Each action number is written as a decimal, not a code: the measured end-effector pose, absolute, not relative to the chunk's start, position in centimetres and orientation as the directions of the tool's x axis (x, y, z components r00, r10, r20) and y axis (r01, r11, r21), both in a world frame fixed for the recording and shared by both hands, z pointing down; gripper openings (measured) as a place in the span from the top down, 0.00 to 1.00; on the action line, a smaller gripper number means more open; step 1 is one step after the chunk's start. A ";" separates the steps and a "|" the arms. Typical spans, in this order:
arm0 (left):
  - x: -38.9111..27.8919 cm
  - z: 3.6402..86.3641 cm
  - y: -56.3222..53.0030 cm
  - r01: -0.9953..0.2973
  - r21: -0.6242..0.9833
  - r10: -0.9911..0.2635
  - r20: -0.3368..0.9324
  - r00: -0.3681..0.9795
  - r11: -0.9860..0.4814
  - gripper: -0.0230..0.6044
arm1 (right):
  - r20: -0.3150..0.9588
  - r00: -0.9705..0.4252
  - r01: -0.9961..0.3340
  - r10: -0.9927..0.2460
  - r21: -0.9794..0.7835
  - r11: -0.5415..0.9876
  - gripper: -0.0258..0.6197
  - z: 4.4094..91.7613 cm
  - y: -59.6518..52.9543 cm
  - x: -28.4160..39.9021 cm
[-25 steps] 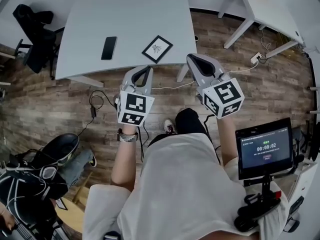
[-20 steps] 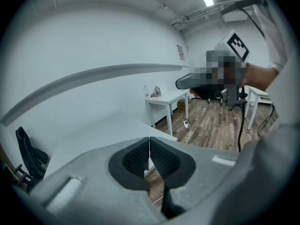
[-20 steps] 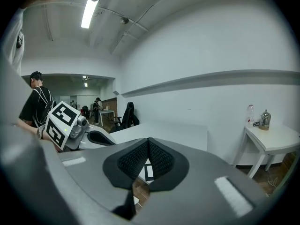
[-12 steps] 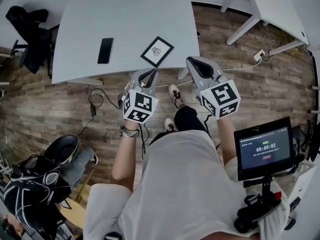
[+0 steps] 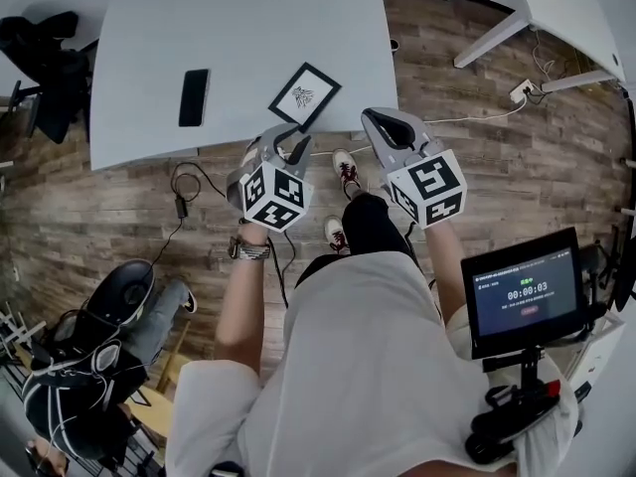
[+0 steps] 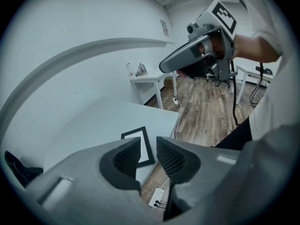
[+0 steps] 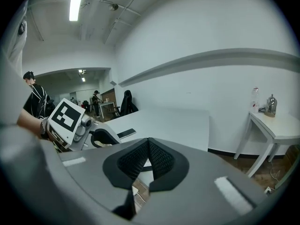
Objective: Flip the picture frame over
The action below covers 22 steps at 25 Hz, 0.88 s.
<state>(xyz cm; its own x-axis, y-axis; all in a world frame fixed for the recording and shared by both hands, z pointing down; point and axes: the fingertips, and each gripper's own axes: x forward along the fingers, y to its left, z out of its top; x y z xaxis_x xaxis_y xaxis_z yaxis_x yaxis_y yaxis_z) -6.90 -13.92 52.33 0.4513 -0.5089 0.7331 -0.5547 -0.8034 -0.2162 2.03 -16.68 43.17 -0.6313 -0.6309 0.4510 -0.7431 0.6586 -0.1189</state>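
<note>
1. The picture frame (image 5: 305,95) lay flat and face up on the white table (image 5: 248,18). It was turned cornerwise, close to the near edge and toward the near right corner, and neither gripper touched it.
2. A dark phone (image 5: 194,97) lay to its left along the same near edge, well apart from it.
3. The left gripper (image 5: 285,145) was held out on a bare forearm wearing a wristwatch (image 5: 247,251). It tilted forward and down, its tips at the near edge just short of the frame's nearest corner.
4. Its jaws were opening, with a narrow gap and nothing between them. The frame showed beyond the gap.
5. The right gripper (image 5: 381,127) was held out alongside it, pointing less steeply, its tips just off the near edge by the near right corner.
6. Its jaws stood together, empty.
</note>
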 end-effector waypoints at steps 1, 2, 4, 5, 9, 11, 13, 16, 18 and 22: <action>-6.7 53.7 -14.6 -0.544 -0.212 -0.494 0.746 0.447 -0.812 0.80 | 0.461 -0.628 -0.746 -0.627 -0.125 0.654 0.96 44.3 -17.5 2.3; -6.6 54.8 -14.9 -0.534 -0.210 -0.482 0.757 0.441 -0.819 0.80 | 0.469 -0.624 -0.748 -0.625 -0.129 0.651 0.96 45.2 -17.9 2.6; -6.8 56.1 -14.7 -0.523 -0.208 -0.466 0.774 0.428 -0.827 0.80 | 0.481 -0.620 -0.750 -0.619 -0.134 0.647 0.96 46.1 -18.0 2.9; -6.9 56.4 -14.5 -0.520 -0.206 -0.460 0.781 0.423 -0.829 0.80 | 0.487 -0.619 -0.750 -0.616 -0.135 0.647 0.96 46.3 -17.8 2.9; -7.2 58.3 -13.3 -0.494 -0.196 -0.422 0.813 0.401 -0.847 0.79 | 0.507 -0.614 -0.751 -0.605 -0.139 0.645 0.96 47.0 -17.1 2.7; -7.4 59.7 -12.9 -0.452 -0.205 -0.391 0.844 0.368 -0.868 0.76 | 0.513 -0.613 -0.752 -0.600 -0.146 0.643 0.96 47.4 -17.0 2.4; -7.7 60.7 -12.7 -0.417 -0.223 -0.377 0.864 0.335 -0.881 0.75 | 0.519 -0.618 -0.747 -0.591 -0.153 0.647 0.96 47.6 -16.9 2.0; -7.9 61.3 -12.7 -0.403 -0.240 -0.380 0.869 0.316 -0.883 0.75 | 0.525 -0.624 -0.741 -0.578 -0.165 0.651 0.96 48.0 -16.3 1.7; -7.8 61.4 -12.6 -0.395 -0.247 -0.381 0.871 0.309 -0.885 0.75 | 0.533 -0.625 -0.740 -0.571 -0.170 0.651 0.96 48.3 -15.9 1.8; -7.8 61.7 -12.4 -0.363 -0.252 -0.368 0.882 0.295 -0.897 0.75 | 0.550 -0.624 -0.738 -0.555 -0.183 0.649 0.96 49.1 -15.2 1.9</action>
